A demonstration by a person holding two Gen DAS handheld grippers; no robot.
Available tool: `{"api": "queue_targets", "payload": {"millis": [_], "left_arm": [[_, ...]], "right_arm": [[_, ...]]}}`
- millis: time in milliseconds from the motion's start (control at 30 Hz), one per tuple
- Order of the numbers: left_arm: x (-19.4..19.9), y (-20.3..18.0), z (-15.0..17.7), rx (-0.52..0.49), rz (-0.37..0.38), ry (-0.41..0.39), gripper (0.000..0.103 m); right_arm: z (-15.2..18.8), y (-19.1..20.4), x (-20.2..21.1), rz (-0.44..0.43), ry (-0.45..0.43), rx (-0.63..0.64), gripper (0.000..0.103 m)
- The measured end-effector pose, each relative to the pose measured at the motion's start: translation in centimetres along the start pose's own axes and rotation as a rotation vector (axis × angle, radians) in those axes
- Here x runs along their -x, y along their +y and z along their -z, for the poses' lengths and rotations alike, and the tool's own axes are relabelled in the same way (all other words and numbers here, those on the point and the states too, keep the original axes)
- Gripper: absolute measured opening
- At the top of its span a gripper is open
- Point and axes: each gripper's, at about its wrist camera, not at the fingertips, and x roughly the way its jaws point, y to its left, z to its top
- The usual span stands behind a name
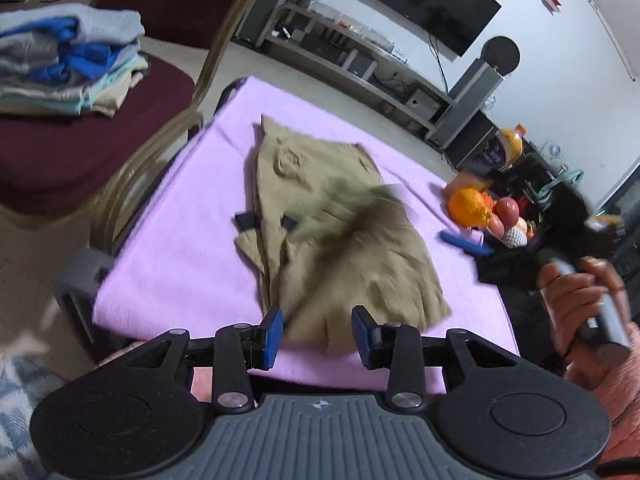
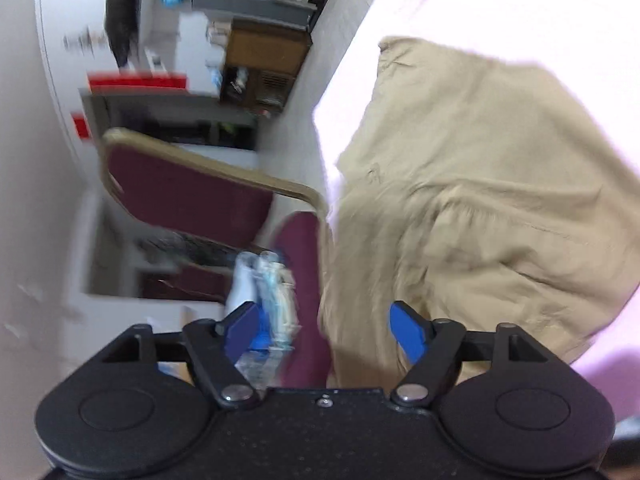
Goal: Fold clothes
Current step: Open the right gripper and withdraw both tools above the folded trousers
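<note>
Khaki garment point(image 1: 336, 232), soft, light and limp on the lilac-covered tabletop point(image 1: 176, 264), best pinched at its near hem; left claw point(image 1: 318, 332) and right claw point(image 2: 324, 328) both apart, empty.

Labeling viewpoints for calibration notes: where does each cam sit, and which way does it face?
Left wrist: behind the open left gripper, looking across the khaki garment on the pink cloth; a hand on a handle at right.
Right wrist: behind the open right gripper, rolled sideways, garment right, maroon chair left.
Shared: garment, chair, folded stack.
</note>
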Motion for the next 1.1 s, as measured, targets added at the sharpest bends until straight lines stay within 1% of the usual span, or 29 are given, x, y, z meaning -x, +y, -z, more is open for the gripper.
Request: {"api": "queue_targets", "payload": {"millis": [33,67,100,133,200,267,300,367,400,433,467,500,533,567,633,667,700,733,800,867,900,967,1000,1033,1067,1100], "left_arm": [[-0.5,-0.1,0.1,-0.002,-0.009,0.004,0.037],[-0.9,-0.2,0.2,-0.005,-0.018,0.007,0.037],[-1.4,-0.4,0.3,-0.007,-0.027,0.011,0.037],[-1.8,-0.5,0.4,-0.010,-0.036,0.015,0.037],[-2.7,-0.7,0.6,-0.015,-0.055,0.022,0.037],[-3.7,-0.9,0.8,-0.020,-0.073,0.030,0.037],[-4.3,-1.4,0.5,-0.040,-0.110,0.023,0.035],[-5.7,-2.2,0.2,-0.095,-0.151,-0.004,0.033],[-6.3,-2.6,0.0,-0.122,-0.171,-0.017,0.029],[-7.0,-3.0,-0.2,-0.149,-0.191,-0.031,0.023],[-8.0,-3.6,-0.1,-0.191,-0.213,-0.037,0.020],[-9.0,-4.1,-0.1,-0.234,-0.235,-0.042,0.017],[-10.1,-4.8,0.2,-0.288,-0.264,-0.046,0.017],[-11.2,-5.5,0.4,-0.337,-0.292,-0.047,0.017],[-13.6,-6.3,0.9,-0.426,-0.344,-0.031,0.017],[-14.2,-6.0,1.1,-0.423,-0.350,-0.025,0.017],[-14.9,-5.7,1.2,-0.420,-0.355,-0.018,0.018],[-15.5,-5.4,1.4,-0.418,-0.361,-0.012,0.018],[-16.0,-4.8,1.5,-0.395,-0.360,-0.013,0.018],[-15.8,-4.5,1.5,-0.370,-0.350,-0.021,0.018],[-15.7,-4.4,1.4,-0.368,-0.347,-0.026,0.019],[-15.6,-4.4,1.4,-0.365,-0.343,-0.035,0.019],[-15.5,-4.6,1.3,-0.364,-0.343,-0.040,0.019],[-15.4,-4.8,1.2,-0.364,-0.343,-0.046,0.019],[-15.3,-5.0,1.0,-0.364,-0.343,-0.053,0.019],[-15.1,-5.2,0.8,-0.368,-0.343,-0.065,0.018]], "right_arm": [[0.1,0.7,0.7,-0.001,-0.001,0.065,0.086],[0.4,1.2,1.6,0.017,-0.010,0.135,0.091],[0.6,1.6,2.6,0.044,-0.024,0.209,0.099],[1.0,1.8,3.5,0.087,-0.051,0.285,0.102],[1.5,1.9,5.1,0.194,-0.114,0.429,0.103],[1.5,2.1,6.0,0.306,-0.163,0.545,0.103],[1.5,2.3,6.2,0.349,-0.182,0.591,0.103],[1.3,2.5,6.0,0.411,-0.198,0.683,0.103],[1.3,2.3,5.7,0.436,-0.198,0.719,0.102],[1.2,2.1,5.4,0.460,-0.197,0.755,0.098],[1.1,1.6,4.7,0.469,-0.176,0.759,0.090],[0.9,0.8,3.9,0.471,-0.145,0.746,0.062],[0.7,0.1,3.0,0.472,-0.114,0.734,0.044],[0.5,-0.7,2.1,0.473,-0.083,0.721,0.043],[0.2,-1.9,0.4,0.485,-0.056,0.728,0.043],[0.0,-2.4,-0.4,0.492,-0.046,0.735,0.044],[-0.1,-2.8,-1.1,0.498,-0.040,0.752,0.048],[-0.1,-3.1,-1.6,0.505,-0.037,0.773,0.058],[0.0,-3.5,-2.8,0.515,-0.031,0.818,0.066],[0.2,-3.8,-4.0,0.513,-0.014,0.855,0.066],[0.4,-4.1,-4.2,0.506,0.000,0.868,0.065],[0.8,-4.6,-5.1,0.528,0.029,0.901,0.053],[1.1,-4.8,-5.4,0.538,0.035,0.920,0.040],[1.5,-4.9,-5.2,0.524,0.031,0.925,0.022],[1.8,-4.8,-4.7,0.497,0.016,0.901,0.012],[2.1,-4.7,-3.9,0.479,-0.012,0.862,0.008]]}}
